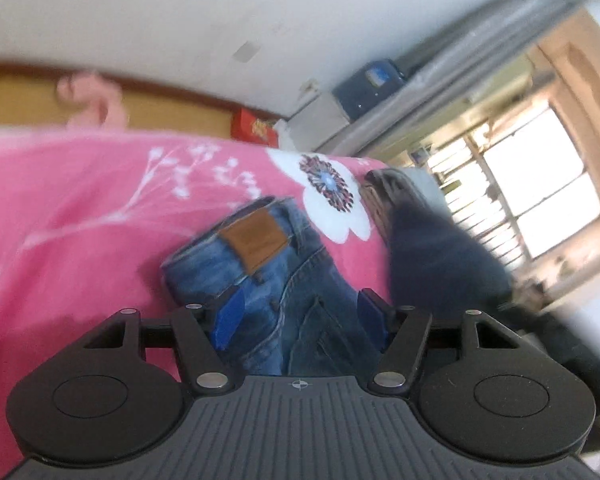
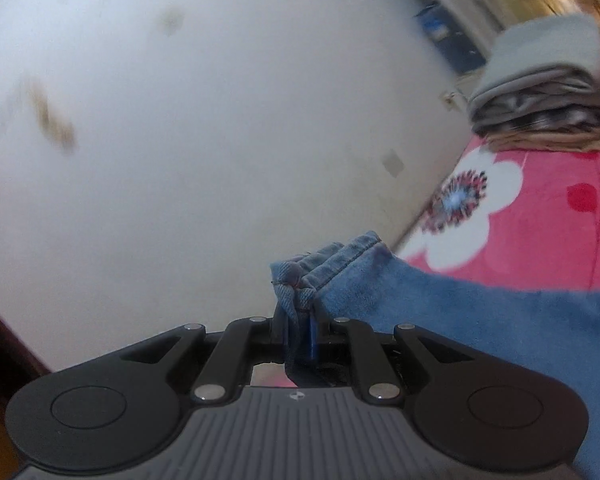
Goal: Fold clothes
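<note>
Denim jeans (image 1: 268, 280) lay on the pink bedspread (image 1: 80, 220), their waistband between the part-open, non-gripping jaws of the left gripper (image 1: 300, 316), while the right gripper (image 2: 300, 332) was clamped on the hem (image 2: 320, 268), which was best carried level toward the waistband, edges aligned.

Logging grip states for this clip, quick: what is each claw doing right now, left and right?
Left claw: open, fingers either side of the jeans, not pressing them.
Right claw: closed on a bunched hem of the jeans.
</note>
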Tool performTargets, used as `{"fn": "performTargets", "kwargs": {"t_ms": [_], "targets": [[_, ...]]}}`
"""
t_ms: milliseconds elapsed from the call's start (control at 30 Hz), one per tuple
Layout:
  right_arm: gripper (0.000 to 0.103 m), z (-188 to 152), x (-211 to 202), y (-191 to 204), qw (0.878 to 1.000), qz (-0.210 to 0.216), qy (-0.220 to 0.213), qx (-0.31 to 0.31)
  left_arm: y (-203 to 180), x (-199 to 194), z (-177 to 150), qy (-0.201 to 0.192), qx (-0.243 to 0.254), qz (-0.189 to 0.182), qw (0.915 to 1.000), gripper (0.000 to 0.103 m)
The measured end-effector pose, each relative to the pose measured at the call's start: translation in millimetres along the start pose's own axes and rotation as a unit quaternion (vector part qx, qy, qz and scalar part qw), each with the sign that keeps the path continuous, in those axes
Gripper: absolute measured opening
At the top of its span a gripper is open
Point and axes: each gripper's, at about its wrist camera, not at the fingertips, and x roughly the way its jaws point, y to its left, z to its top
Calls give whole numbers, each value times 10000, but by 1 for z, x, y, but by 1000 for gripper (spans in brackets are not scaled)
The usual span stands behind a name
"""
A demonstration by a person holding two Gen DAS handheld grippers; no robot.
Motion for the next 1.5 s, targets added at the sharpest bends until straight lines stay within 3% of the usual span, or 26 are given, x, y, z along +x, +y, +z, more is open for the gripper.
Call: {"fn": "performTargets", "kwargs": {"t_ms": [133, 333, 467, 600, 667, 733, 767, 867, 967, 1067, 1167, 1300, 1400, 1433, 1500], "targets": [[11, -46, 45, 17, 9922, -530, 632, -939, 19, -6, 0, 67, -585, -123, 9982, 63], [12, -52, 41, 48, 9837, -772, 169, -1617, 30, -15, 11, -142, -1012, -417, 9939, 63], [12, -59, 55, 67, 9694, -888, 49, -2289, 34, -17, 16, -248, -1002, -313, 9942, 63], [19, -80, 94, 63, 9620, -946, 768, -2443, 38, -19, 17, -300, -997, -117, 9945, 63], [36, -78, 93, 66, 9670, -766, 788, -2298, 38, -20, 17, -328, -939, -37, 9950, 63], [61, -72, 86, 66, 9761, -366, 795, -1988, 36, -22, 18, -359, -868, 3, 9956, 63], [65, -69, 81, 65, 9803, -171, 787, -1802, 35, -23, 19, -381, -833, 12, 9958, 63], [66, -61, 60, 52, 9892, 168, 838, -1188, 27, -29, 22, -518, -630, 13, 9967, 63], [66, -55, 13, 14, 9954, 494, 819, -3, 8, -29, 23, -654, -96, 101, 9978, 63], [65, -59, -45, -33, 9862, 765, 734, 1268, -17, -22, 19, -658, 566, 202, 9960, 63], [61, -64, -101, -68, 9754, 503, 611, 2059, -47, -5, 6, -431, 1243, 92, 9913, 63], [45, -61, -168, -100, 9713, -258, 228, 2352, -77, 25, -16, -2, 2109, 145, 9774, 63], [39, -51, -203, -117, 9722, -949, -160, 2136, -74, 51, -23, 227, 2329, 879, 9683, 62], [36, -47, -209, -124, 9704, -1137, -246, 2116, -70, 60, -24, 299, 2339, 1200, 9644, 55], [35, -43, -219, -137, 9661, -1525, -358, 2052, -61, 65, -23, 311, 2323, 1410, 9619, 53]]}}
